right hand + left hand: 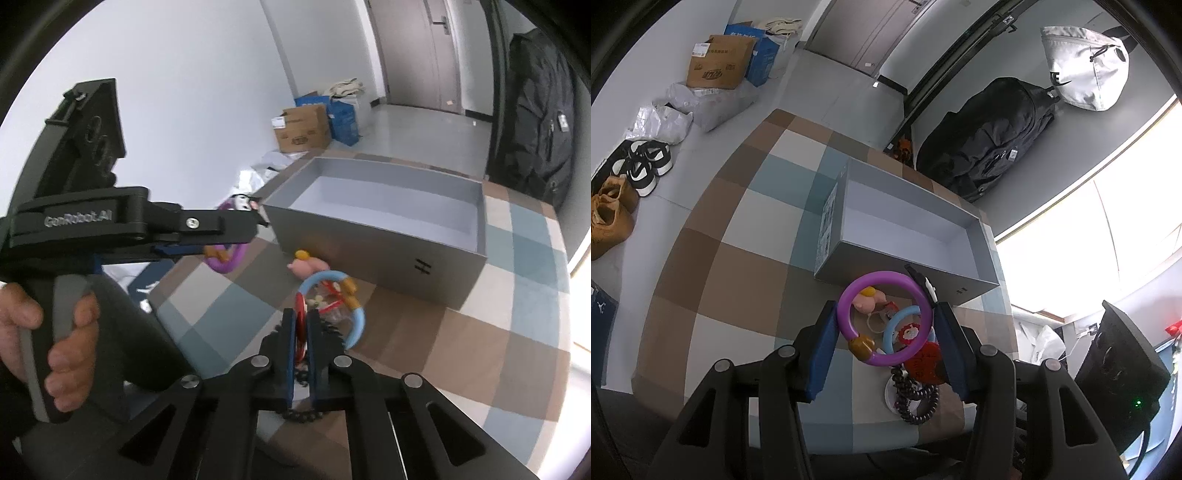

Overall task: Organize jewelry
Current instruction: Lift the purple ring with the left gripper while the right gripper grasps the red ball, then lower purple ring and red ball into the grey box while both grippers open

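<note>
My left gripper [885,306] is shut on a purple bangle [849,295] with a brown bead, held upright just above the checked tablecloth [738,258]. In the right wrist view the left gripper [243,225] and the purple bangle [221,264] hover left of the grey open box [369,251]. My right gripper [301,314] is shut on a thin red disc-shaped piece [301,323]. Around it lie a light-blue bangle [356,319], a pink figure [308,267] and a black spiral tie [301,415]. The grey box [886,266] stands empty right behind the pile.
Beyond the table's left edge, shoes [639,166], plastic bags and cardboard boxes [716,62] lie on the floor. A black backpack [990,136] and a white bag [1082,70] hang by the far wall. A hand [22,321] grips the left gripper's handle.
</note>
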`<state>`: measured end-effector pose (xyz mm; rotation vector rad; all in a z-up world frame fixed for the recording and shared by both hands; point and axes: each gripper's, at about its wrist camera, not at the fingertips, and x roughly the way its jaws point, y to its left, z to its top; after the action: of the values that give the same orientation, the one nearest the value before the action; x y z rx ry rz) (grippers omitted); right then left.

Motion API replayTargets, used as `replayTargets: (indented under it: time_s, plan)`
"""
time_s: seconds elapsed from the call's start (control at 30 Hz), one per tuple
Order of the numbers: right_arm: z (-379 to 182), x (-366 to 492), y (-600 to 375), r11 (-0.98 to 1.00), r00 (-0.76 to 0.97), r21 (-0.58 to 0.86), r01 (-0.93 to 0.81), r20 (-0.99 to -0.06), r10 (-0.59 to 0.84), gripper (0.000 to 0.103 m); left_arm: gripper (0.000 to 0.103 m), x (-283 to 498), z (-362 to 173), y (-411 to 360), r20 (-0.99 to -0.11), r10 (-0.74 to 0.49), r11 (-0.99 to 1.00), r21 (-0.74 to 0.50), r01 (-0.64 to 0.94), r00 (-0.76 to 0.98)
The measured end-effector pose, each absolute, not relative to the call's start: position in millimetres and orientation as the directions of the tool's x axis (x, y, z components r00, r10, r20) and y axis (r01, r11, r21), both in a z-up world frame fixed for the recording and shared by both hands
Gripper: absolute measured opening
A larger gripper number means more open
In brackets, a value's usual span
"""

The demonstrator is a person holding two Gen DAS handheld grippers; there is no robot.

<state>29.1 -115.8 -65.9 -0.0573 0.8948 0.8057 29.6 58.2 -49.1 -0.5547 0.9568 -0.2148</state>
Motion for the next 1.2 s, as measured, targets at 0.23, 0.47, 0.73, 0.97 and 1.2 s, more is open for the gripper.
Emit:
replayTargets:
  time_s: [0.23,0.47,0.73,0.97,1.2]
  plan:
    - [-57,34,-125,0.705,0.360,0.343,-0.620,-0.675,0.645,0.004,0.047,27,-41,60,-0.700,-0.370,0.854,-0.515,-0.072,0.611]
    - [-38,45,-143,0.699,0.396,0.412,-0.584,-0.608,0.688,0.004,0.047,41,-31,59,-0.722,-0.341,0.867,-0.489,-0.095,0.602]
    - [-10,85,-152,0.707,0.438,0.428,-0.563,-0.571,0.695,0.004,0.047,82,-8,39,-0.731,-0.326,0.901,-0.433,-0.039,0.599]
    - [-12,128,-156,0.728,0.447,0.417,-0.545,-0.589,0.673,0.004,0.047,120,-15,24,-0.756,-0.305,0.928,-0.374,0.000,0.579]
    - [-35,155,-163,0.731,0.416,0.463,-0.502,-0.612,0.673,0.004,0.047,136,-37,20,-0.797,-0.283,0.938,-0.347,-0.022,0.534]
